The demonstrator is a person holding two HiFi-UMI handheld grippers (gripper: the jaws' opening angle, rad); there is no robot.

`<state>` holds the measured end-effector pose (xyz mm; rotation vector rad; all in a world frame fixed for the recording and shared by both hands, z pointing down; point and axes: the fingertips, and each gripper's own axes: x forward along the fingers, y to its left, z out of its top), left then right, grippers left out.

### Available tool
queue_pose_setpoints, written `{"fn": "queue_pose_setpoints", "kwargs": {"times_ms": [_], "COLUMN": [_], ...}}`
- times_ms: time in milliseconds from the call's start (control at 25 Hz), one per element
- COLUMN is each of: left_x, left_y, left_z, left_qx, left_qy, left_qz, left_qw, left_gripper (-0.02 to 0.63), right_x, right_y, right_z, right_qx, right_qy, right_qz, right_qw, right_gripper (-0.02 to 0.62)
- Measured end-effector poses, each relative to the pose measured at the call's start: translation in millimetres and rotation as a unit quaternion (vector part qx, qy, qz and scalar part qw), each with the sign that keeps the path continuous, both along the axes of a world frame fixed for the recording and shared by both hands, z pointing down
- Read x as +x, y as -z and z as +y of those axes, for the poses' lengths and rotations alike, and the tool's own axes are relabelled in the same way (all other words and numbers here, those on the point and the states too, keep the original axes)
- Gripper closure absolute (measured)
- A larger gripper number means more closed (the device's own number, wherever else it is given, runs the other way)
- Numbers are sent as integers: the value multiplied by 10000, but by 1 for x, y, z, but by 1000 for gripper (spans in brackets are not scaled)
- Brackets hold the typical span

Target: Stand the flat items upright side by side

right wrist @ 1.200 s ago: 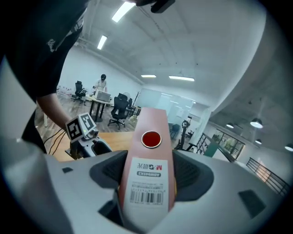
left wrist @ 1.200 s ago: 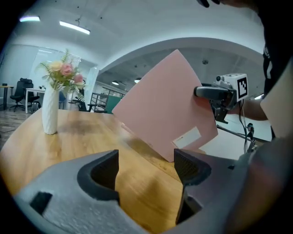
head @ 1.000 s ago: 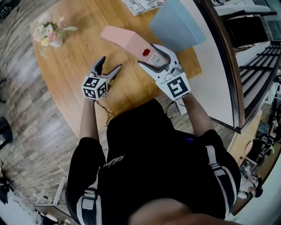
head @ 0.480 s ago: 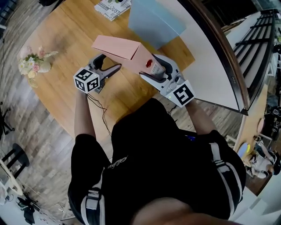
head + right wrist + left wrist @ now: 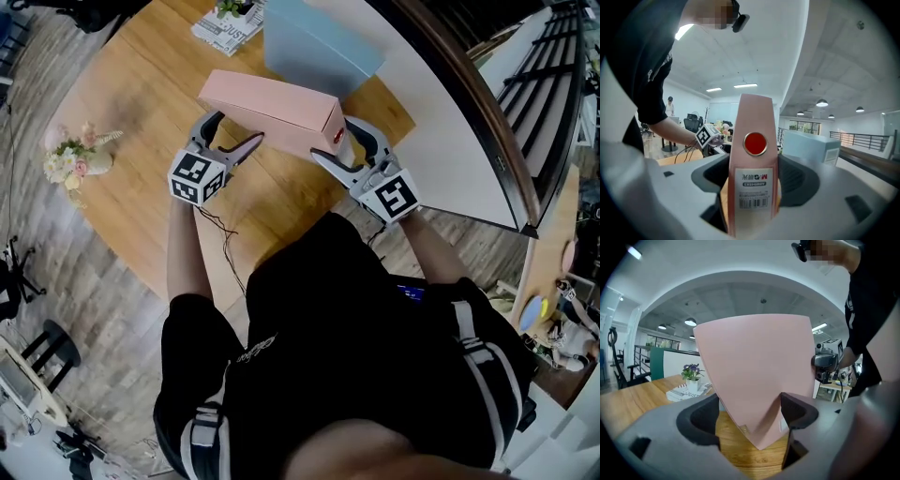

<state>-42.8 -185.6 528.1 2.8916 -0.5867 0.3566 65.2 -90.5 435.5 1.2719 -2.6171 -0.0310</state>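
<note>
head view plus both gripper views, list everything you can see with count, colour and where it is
pink cardboard box file: 1, pink with a red dot on its spine, mid table, between the two claws
light blue box file: 1, light blue, far side of table, behind the pink one
printed magazine: 1, white and black, far edge of table
small potted plant: 1, green with purple flowers, on the magazine
bunch of flowers: 1, pink and cream, left edge of table
round wooden table: 1, light brown
left claw: 1, grey, open, the pink file's corner between its jaws
right claw: 1, grey, shut on the pink file's spine end
</note>
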Motion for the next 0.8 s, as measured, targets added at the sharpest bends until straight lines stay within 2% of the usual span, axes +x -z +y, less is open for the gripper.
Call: {"fn": "queue_pose_setpoints", "kwargs": {"times_ms": [240, 360, 560, 800], "left_x": [11, 17, 25, 23], "left_y": [10, 12, -5, -28], "left_z": [-10, -9, -4, -5], "left_qx": [780, 990, 712, 350], "left_qy": [112, 100, -10, 77], "left_qz": [-587, -664, -688, -830], "left_qw": [9952, 9928, 9951, 9959], "left_gripper": [186, 186, 181, 179], "right_x": [25, 31, 44, 54], "right_y": [-37, -52, -87, -114], "right_z": [-10, -10, -4, 9], "right_qx": [-335, -546, -875, -1515], "right_qy": [-480, -604, -733, -1131], "right_qz": [102, 86, 207, -234], "right_qw": [9982, 9966, 9932, 9817], "right_gripper": [276, 272, 267, 232]}}
